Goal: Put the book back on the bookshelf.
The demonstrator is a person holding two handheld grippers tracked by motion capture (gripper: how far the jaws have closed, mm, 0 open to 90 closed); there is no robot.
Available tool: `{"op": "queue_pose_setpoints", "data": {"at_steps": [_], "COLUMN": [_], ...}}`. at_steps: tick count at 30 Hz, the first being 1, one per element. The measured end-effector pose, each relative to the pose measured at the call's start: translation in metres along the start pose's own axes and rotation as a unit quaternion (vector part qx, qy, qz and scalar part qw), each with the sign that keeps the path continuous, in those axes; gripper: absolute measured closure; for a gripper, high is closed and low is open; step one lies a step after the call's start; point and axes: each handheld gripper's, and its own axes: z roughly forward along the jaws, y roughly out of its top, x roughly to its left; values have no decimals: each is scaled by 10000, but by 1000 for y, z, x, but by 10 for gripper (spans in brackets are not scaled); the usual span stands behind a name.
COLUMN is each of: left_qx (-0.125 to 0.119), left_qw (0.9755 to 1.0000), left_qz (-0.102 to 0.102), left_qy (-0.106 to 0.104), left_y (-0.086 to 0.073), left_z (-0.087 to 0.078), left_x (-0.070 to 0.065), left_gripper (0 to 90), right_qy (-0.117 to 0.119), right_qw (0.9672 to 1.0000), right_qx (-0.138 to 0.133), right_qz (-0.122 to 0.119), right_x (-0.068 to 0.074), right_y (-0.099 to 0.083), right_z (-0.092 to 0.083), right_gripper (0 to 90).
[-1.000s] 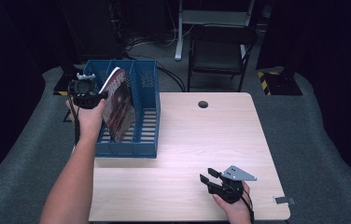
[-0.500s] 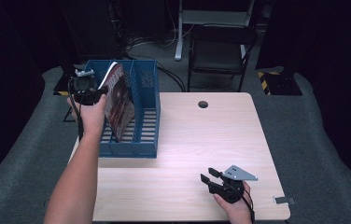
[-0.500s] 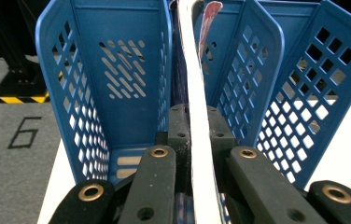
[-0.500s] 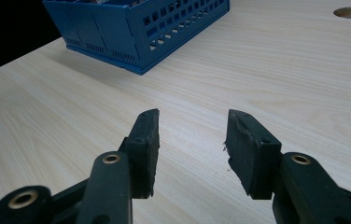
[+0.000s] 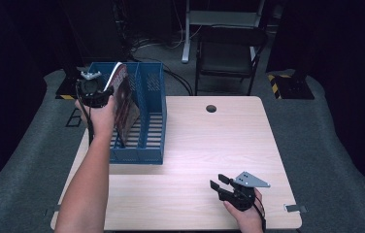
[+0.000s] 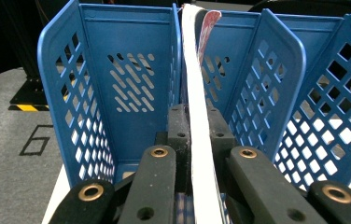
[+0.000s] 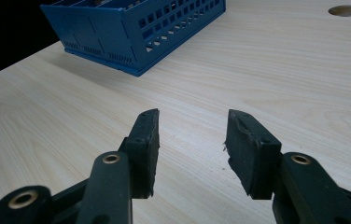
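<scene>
While the left tool [image 5: 104, 90] clamped the magazine [image 5: 124, 99] edge-on over the blue file rack [image 5: 149, 126] at upper left, its long axis ran down into a slot; right tool [image 5: 219, 183] sat half-open, empty, on the worktop [image 5: 209, 141] at lower right.

This looks like a lab or recording studio rather than a home. A plain light-wood table [image 5: 209, 145] with a round cable hole [image 5: 211, 108] stands on grey carpet-like floor covering [image 5: 336, 160], ringed by dark surroundings. Behind it are a black folding chair [image 5: 226, 53], loose cables [image 5: 146, 43] on the floor, and yellow-black hazard tape [image 5: 273, 80]. A blue plastic file rack [image 5: 146, 121] suggests office gear.
</scene>
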Motion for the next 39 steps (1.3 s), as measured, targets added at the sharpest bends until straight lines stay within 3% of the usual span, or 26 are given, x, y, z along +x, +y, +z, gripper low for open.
{"op": "queue_pose_setpoints", "data": {"at_steps": [3,7,21,23,27,33,39], "left_qx": [53,-49,-61,-41,224,240,217], "left_qw": [10000,9999,10000,10000,9997,9996,9997], "left_qz": [-54,3,-12,-50,-11,19,-4], "left_qy": [52,108,34,-29,-92,-138,-105], "left_y": [-1,-3,-9,-9,-11,-16,-18], "left_z": [4,5,7,7,11,11,11], "left_x": [0,0,2,2,3,5,6], "left_gripper": [842,842,833,814,744,694,569], "right_qy": [2,-2,43,48,34,74,59], "right_qw": [10000,10000,9999,9999,9999,9998,9998], "right_qx": [16,27,68,59,91,124,119], "right_qz": [-62,-59,-85,-87,-87,-103,-121], "right_x": [-1,-1,1,1,3,2,3], "right_y": [-1,-1,-1,-2,-1,-2,-2], "right_z": [1,1,3,4,5,6,8], "right_gripper": [540,540,540,539,539,537,536]}}
